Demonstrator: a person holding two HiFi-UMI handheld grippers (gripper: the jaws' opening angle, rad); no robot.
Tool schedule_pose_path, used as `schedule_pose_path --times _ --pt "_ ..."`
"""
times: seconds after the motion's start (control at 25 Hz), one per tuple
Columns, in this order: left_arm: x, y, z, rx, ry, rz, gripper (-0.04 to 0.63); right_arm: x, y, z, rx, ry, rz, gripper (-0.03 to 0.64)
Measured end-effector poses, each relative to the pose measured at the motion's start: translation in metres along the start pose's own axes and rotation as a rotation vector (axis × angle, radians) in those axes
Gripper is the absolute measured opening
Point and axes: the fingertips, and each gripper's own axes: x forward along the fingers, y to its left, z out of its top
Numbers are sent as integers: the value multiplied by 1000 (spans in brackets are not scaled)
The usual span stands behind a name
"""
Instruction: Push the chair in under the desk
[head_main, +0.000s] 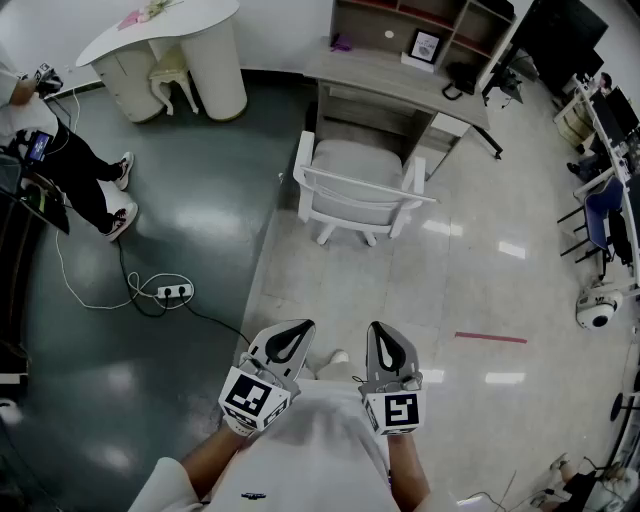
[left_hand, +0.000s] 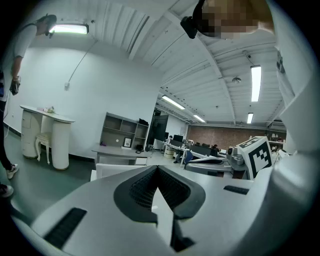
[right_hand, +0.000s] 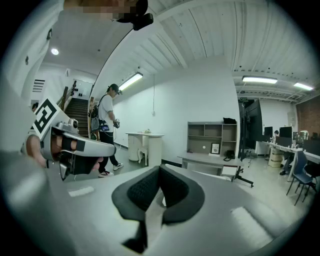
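Observation:
A white chair (head_main: 358, 190) with a grey seat stands on the pale floor, pulled back from a grey desk (head_main: 400, 75) with shelves on top. Its back faces me. In the head view both grippers are held close to my body, well short of the chair. My left gripper (head_main: 290, 328) is shut with nothing in it. My right gripper (head_main: 382, 330) is shut and empty too. In the left gripper view the desk (left_hand: 117, 150) and the chair's back (left_hand: 107, 170) show past the tips of my left gripper (left_hand: 156, 168). The right gripper view shows the desk (right_hand: 210, 160) beyond my right gripper (right_hand: 160, 170).
A person (head_main: 60, 160) stands at the left on the dark floor. A power strip with cables (head_main: 172, 292) lies on the floor left of me. A white rounded table (head_main: 160, 40) and stool stand at the back left. Office chairs and desks (head_main: 600, 180) line the right side.

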Motion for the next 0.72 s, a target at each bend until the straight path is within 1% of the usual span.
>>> schedule_pose_path --times 0.2,0.36,0.6,0.72 --pt "10 -7 8 10 -7 17 6 -1 -11 12 -8 -21 19 12" --pt "22 -20 15 35 -9 27 7 -8 -31 12 62 -53 8 11" --pt "31 -36 19 45 4 64 6 -18 -53 9 90 -84 13 12" --pt "39 -47 17 54 17 68 6 -25 -69 8 92 -92 13 12"
